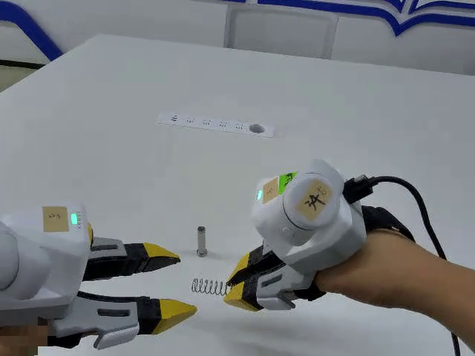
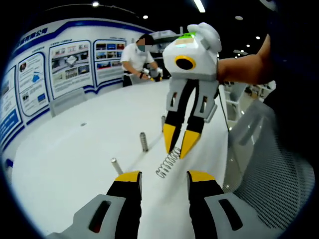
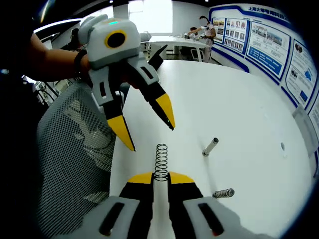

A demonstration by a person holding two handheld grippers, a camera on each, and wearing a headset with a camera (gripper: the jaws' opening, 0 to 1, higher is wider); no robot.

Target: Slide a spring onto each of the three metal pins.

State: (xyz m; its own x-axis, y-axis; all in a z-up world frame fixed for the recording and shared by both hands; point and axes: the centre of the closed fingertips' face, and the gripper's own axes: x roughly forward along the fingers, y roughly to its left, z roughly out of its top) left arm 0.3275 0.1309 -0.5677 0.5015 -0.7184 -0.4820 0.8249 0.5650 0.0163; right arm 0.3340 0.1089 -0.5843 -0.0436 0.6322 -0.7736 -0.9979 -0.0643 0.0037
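We found the right gripper (image 1: 236, 285) pinched shut on one end of the spring (image 1: 210, 286). The spring stuck out level from its yellow tips toward the left gripper (image 1: 185, 283), low over the white table (image 1: 111, 111) (whether the coil brushed the surface, we could not tell). The left gripper's jaws stood spread apart with nothing between them, and its tips were near the spring's free end without touching it. Just beyond the spring a bare metal pin (image 1: 201, 242) stood upright on the table. In the right gripper view a second pin (image 3: 224, 192) stood nearer that gripper, its shaft ribbed like a coil. In the left gripper view a third pin (image 2: 163, 121) peeked from behind the right gripper. A power strip (image 1: 215, 124) lay well beyond, across the table.
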